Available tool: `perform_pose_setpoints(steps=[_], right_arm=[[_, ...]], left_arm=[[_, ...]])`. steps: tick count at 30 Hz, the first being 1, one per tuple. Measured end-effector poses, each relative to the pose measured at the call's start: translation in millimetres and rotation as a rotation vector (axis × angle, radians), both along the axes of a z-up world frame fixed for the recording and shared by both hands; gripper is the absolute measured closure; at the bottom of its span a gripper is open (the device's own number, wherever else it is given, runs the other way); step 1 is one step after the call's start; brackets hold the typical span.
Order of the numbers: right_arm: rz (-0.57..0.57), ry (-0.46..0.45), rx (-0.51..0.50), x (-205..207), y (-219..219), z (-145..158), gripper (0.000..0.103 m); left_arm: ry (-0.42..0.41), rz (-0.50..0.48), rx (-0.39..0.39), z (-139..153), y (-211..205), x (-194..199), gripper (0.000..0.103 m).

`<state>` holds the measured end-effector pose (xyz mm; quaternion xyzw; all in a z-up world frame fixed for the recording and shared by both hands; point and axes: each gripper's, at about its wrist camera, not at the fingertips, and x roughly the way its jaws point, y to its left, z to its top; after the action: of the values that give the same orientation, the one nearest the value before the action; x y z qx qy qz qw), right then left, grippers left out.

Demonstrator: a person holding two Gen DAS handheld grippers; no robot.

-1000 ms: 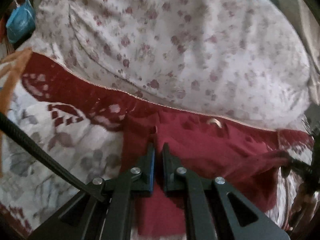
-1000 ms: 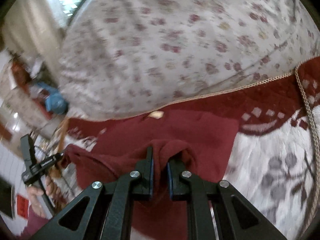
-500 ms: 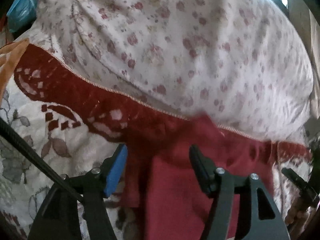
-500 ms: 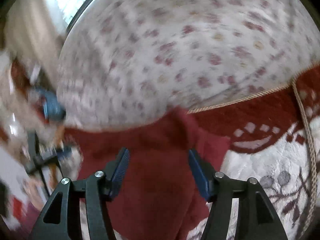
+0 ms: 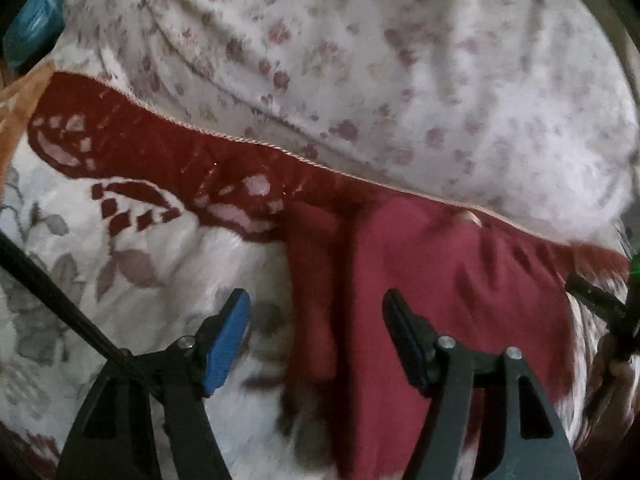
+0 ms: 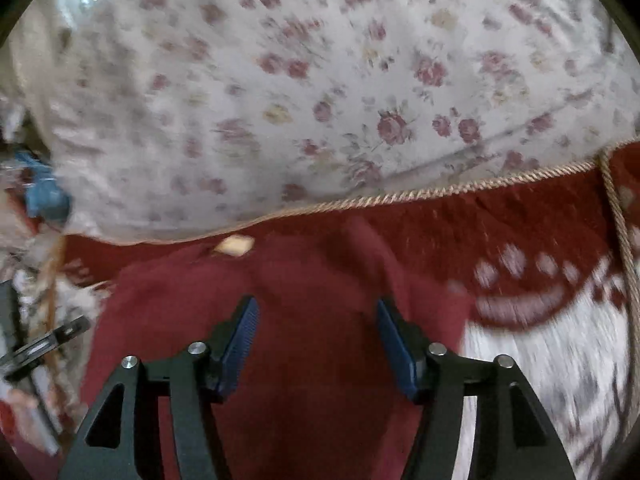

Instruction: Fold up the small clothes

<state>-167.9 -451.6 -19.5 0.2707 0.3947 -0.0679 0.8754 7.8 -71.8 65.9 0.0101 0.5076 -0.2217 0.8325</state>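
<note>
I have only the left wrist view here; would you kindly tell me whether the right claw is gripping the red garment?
Observer: No. The right claw has just been opening. Its jaws stand apart over the red garment, and the pads are not pressing on it.
Operator: Thank you. Where does the garment end on that side?
Observer: Its right edge lies on the white patterned blanket, well short of the rope trim that runs down the blanket's right side.
</note>
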Motion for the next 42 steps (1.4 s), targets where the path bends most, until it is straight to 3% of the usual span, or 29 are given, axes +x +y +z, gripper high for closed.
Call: perform_pose_setpoints(steps=[4, 10, 11, 13, 14, 15, 17, 21, 23, 27, 29, 31, 33, 35, 40, 42], right_arm=[[0.071, -0.009, -0.038, -63.0, 24.0, 12.8, 0.030], [0.097, 0.034, -0.093, -119.8, 51.4, -5.7, 0.030], [0.103, 0.037, -0.087, -120.8, 54.1, -7.4, 0.030], [0.102, 0.044, -0.081, -120.0, 59.1, -14.4, 0.034], [0.100, 0.044, -0.076, -116.9, 60.2, -17.8, 0.051], [0.110, 0.046, -0.067, -113.1, 61.6, -20.9, 0.075], [0.108, 0.048, -0.099, -109.4, 63.0, -17.6, 0.089], [0.126, 0.005, -0.171, -122.2, 61.3, 13.1, 0.095], [0.119, 0.015, -0.186, -127.5, 57.3, 19.0, 0.096], [0.116, 0.103, -0.156, -127.8, 55.8, -10.2, 0.096], [0.112, 0.101, -0.141, -129.8, 56.4, -14.2, 0.094], [0.092, 0.072, -0.096, -132.6, 50.8, -3.9, 0.084], [0.058, 0.039, -0.095, -131.5, 45.9, 13.0, 0.064], [0.036, -0.009, -0.126, -123.5, 46.3, 27.6, 0.049], [0.034, -0.018, -0.121, -54.6, 48.9, 25.6, 0.049], [0.035, 0.019, -0.113, -19.5, 46.5, 14.2, 0.049]], left_arm=[[0.011, -0.077, -0.028, 3.9, 20.2, -38.7, 0.029], [0.041, -0.153, -0.029, -20.4, 14.2, -71.4, 0.029], [0.050, -0.158, -0.042, -23.8, 12.6, -72.8, 0.032], [0.079, -0.188, -0.053, -33.0, 5.4, -74.2, 0.053], [0.087, -0.202, -0.036, -36.3, 1.9, -74.0, 0.079], [0.084, -0.213, 0.002, -38.3, -2.2, -73.9, 0.088], [0.067, -0.217, 0.015, -31.3, -1.6, -74.9, 0.095], [-0.027, -0.249, 0.055, -1.2, 11.0, -83.0, 0.095], [-0.006, -0.243, 0.040, -4.0, 16.1, -81.4, 0.095], [0.058, -0.215, 0.043, -35.0, 22.7, -81.6, 0.094], [0.053, -0.200, 0.014, -27.5, 25.6, -83.1, 0.090], [0.025, -0.192, 0.028, -15.8, 25.9, -85.5, 0.079], [-0.015, -0.164, 0.040, -4.0, 25.0, -85.1, 0.053], [-0.053, -0.136, 0.014, 5.8, 21.0, -80.8, 0.043], [-0.084, -0.001, 0.041, 2.5, -4.7, -60.2, 0.042], [-0.107, 0.047, 0.109, -8.5, -17.7, -50.4, 0.041]])
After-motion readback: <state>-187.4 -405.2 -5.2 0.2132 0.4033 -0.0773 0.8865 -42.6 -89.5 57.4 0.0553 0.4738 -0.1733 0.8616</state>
